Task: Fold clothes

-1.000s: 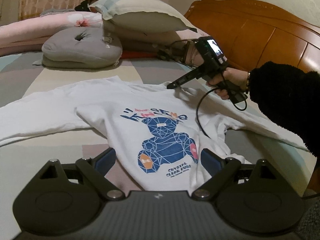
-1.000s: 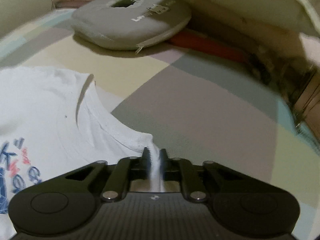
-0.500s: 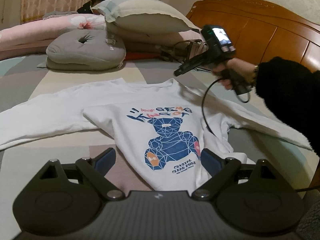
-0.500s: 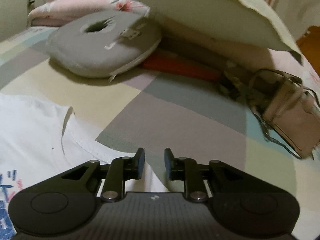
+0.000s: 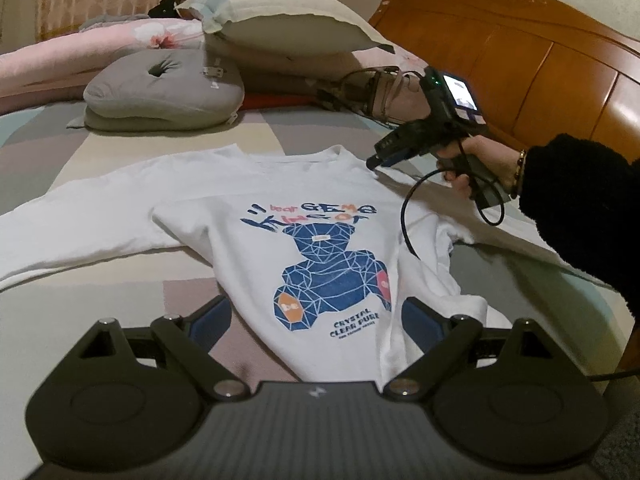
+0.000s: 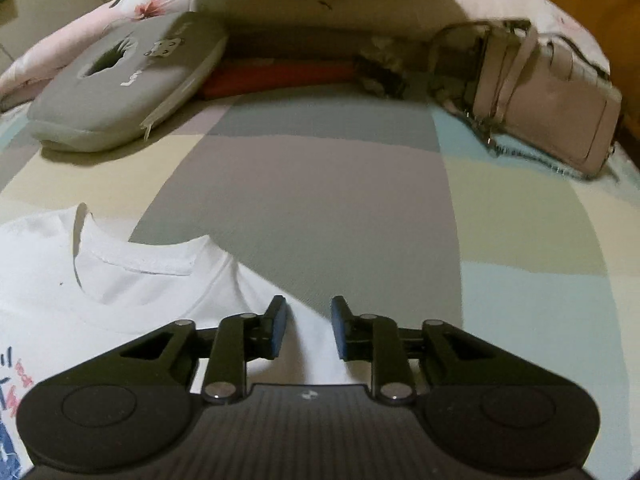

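Warm, dim indoor light in both views, kind of yellowish, probably from overhead since shadows are soft and sit close under things. The left gripper (image 5: 316, 316) body is dark and low-contrast, just small glints on its pivot screws. Ahead of it the white shirt (image 5: 304, 216) is the brightest thing, nearly blown out. The camera screen (image 5: 462, 94) glows hard. Beyond the right gripper (image 6: 306, 330) the grey cushion (image 6: 120, 88) and handbag (image 6: 552, 108) look soft and smeared. Heavy fisheye bending and black corners.

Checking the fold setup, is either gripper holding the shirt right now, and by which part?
Nothing is held. The right gripper is opening over the shirt shoulder; the left gripper stands open.
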The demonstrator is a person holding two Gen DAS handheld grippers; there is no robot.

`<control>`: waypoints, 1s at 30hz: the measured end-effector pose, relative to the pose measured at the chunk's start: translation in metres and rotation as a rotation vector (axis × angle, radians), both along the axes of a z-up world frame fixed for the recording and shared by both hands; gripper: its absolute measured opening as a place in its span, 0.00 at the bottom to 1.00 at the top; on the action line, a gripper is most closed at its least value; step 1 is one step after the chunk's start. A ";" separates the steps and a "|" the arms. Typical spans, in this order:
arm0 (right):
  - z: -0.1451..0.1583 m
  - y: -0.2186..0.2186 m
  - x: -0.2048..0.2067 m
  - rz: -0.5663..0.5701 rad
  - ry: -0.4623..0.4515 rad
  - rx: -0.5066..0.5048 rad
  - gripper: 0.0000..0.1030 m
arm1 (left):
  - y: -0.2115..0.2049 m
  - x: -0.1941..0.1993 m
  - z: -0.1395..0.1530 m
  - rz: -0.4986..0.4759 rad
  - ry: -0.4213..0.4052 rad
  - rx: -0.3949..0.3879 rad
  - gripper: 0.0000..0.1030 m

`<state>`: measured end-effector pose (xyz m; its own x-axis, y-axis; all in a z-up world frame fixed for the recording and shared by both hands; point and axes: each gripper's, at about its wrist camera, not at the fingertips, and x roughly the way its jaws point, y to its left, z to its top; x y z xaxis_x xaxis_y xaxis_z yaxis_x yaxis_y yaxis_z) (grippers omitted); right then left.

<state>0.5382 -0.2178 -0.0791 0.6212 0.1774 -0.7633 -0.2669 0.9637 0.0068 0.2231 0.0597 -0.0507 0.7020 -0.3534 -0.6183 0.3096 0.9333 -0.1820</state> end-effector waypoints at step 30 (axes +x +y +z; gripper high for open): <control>0.024 -0.186 -0.278 -0.300 -0.043 0.138 0.83 | -0.062 -0.054 0.035 -0.085 -0.069 0.145 0.89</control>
